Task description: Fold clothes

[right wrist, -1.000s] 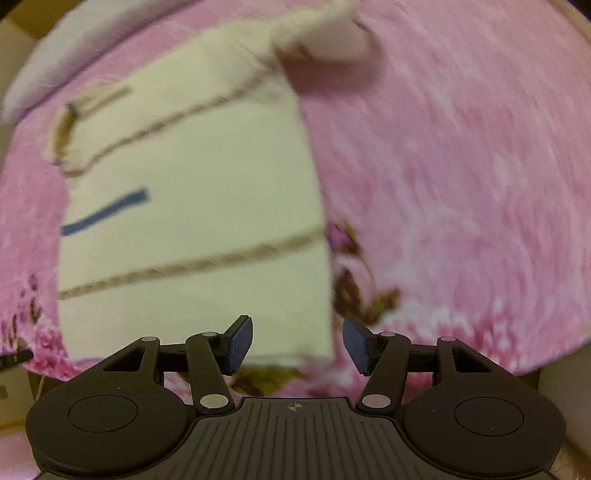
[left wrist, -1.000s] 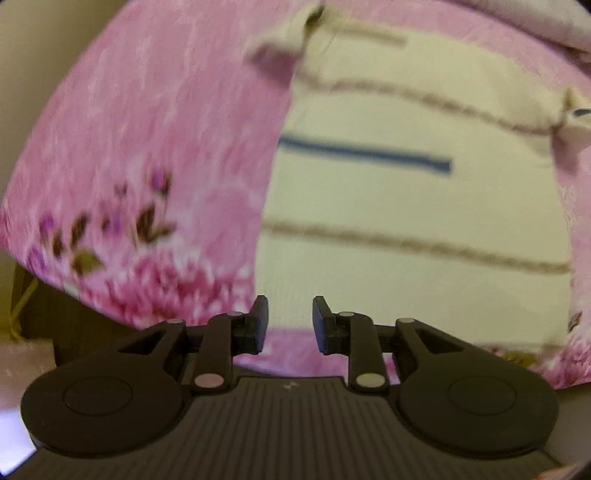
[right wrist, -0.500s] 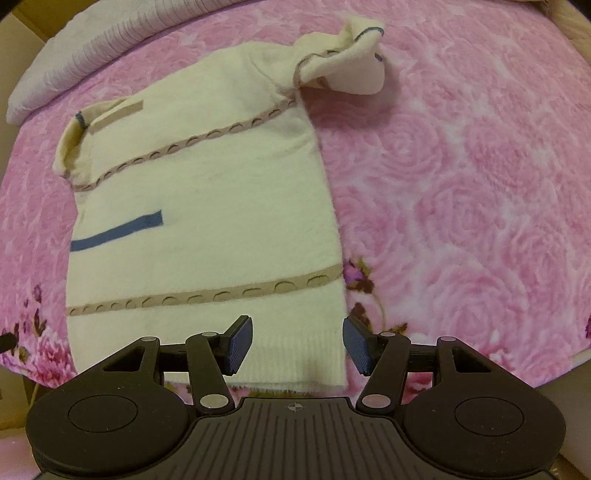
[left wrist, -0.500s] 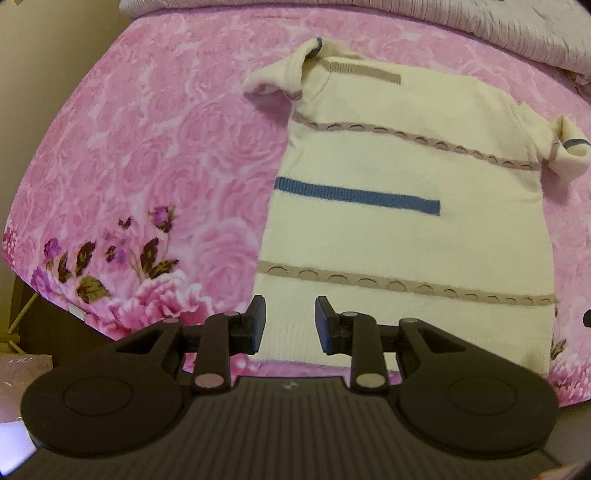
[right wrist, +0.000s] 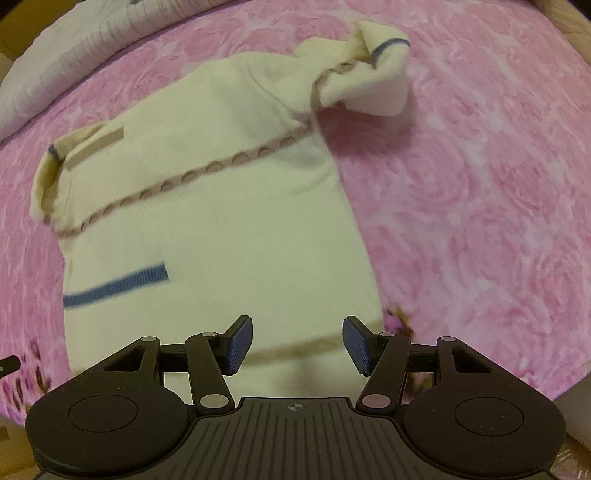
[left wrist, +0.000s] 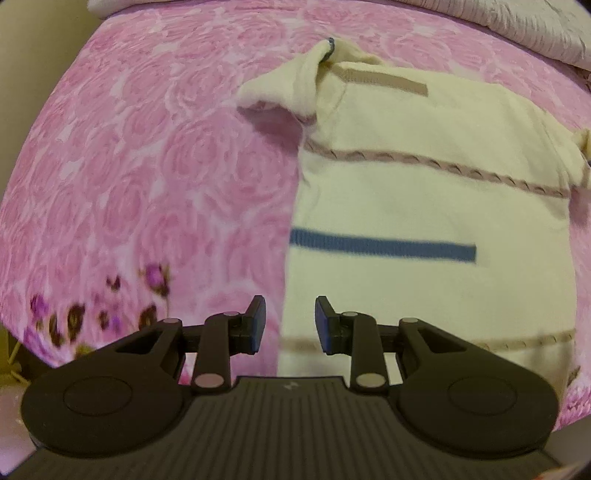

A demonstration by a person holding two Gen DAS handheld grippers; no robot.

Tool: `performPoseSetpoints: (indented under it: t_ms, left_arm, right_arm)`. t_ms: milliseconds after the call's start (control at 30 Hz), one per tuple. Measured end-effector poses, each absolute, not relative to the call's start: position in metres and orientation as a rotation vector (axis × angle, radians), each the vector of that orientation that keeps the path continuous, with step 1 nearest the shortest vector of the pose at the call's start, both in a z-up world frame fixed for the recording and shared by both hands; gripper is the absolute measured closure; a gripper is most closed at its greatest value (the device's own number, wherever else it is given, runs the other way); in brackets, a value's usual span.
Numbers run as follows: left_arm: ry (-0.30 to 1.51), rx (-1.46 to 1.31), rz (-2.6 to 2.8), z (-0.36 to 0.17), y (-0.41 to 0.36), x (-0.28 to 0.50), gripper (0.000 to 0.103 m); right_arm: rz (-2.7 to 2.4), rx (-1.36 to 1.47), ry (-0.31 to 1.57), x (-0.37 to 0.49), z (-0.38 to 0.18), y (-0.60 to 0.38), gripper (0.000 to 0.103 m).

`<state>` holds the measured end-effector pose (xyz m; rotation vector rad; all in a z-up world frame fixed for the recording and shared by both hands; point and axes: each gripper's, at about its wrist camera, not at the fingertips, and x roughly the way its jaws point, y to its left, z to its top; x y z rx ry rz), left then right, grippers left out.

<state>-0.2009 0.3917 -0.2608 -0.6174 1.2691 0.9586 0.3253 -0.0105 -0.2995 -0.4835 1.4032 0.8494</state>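
Observation:
A cream knitted sweater (left wrist: 424, 192) with tan scalloped stripes and a short blue bar lies flat on a pink rose-patterned bedspread (left wrist: 155, 177). Its sleeves are bunched up at both shoulders. My left gripper (left wrist: 290, 325) hovers over the sweater's left side edge, near the lower tan stripe, open with nothing between its fingers. In the right wrist view the sweater (right wrist: 229, 206) fills the middle, and its crumpled sleeve (right wrist: 365, 81) lies at the upper right. My right gripper (right wrist: 297, 345) stands open wider, above the sweater's lower right part, holding nothing.
A pale striped quilt or pillow (left wrist: 517, 26) lies along the far edge of the bed (right wrist: 74, 48). The bedspread's near edge with dark flower prints (left wrist: 92, 317) drops off at the lower left. Bare pink bedspread (right wrist: 480, 184) spreads to the right of the sweater.
Both grippers have moved forward over the sweater toward its shoulders, so the hem has slipped out of sight beneath them. Their jaw openings look unchanged.

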Motion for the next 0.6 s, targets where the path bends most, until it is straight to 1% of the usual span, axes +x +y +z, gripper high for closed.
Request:
performPoseSetpoints:
  t_ms: [167,333,367,433,600]
  left_arm:
    - [1.220,-0.618,0.885,-0.273,0.444,-0.191,0.078]
    - [1.163,-0.543,0.824,-0.277,0.493,-0.168,0.078]
    - [1.147,-0.533,0.816,-0.276,0.502,-0.162,0.077]
    - [1.114,-0.521,0.800,-0.276,0.518,-0.148,0.072]
    - [1.090,-0.479,0.767,-0.284,0.554,-0.106,0.072]
  right_arm:
    - [0.812,-0.422,1.378,0.331,-0.304,0.023,0.045]
    - [0.800,-0.349,1.332,0.337,-0.307,0.046,0.045]
    - [0.798,-0.346,1.327,0.338,-0.309,0.051,0.045]
    - [0.799,-0.344,1.327,0.341,-0.314,0.059,0.045]
    - [0.806,-0.342,1.320,0.356,-0.323,0.077,0.045]
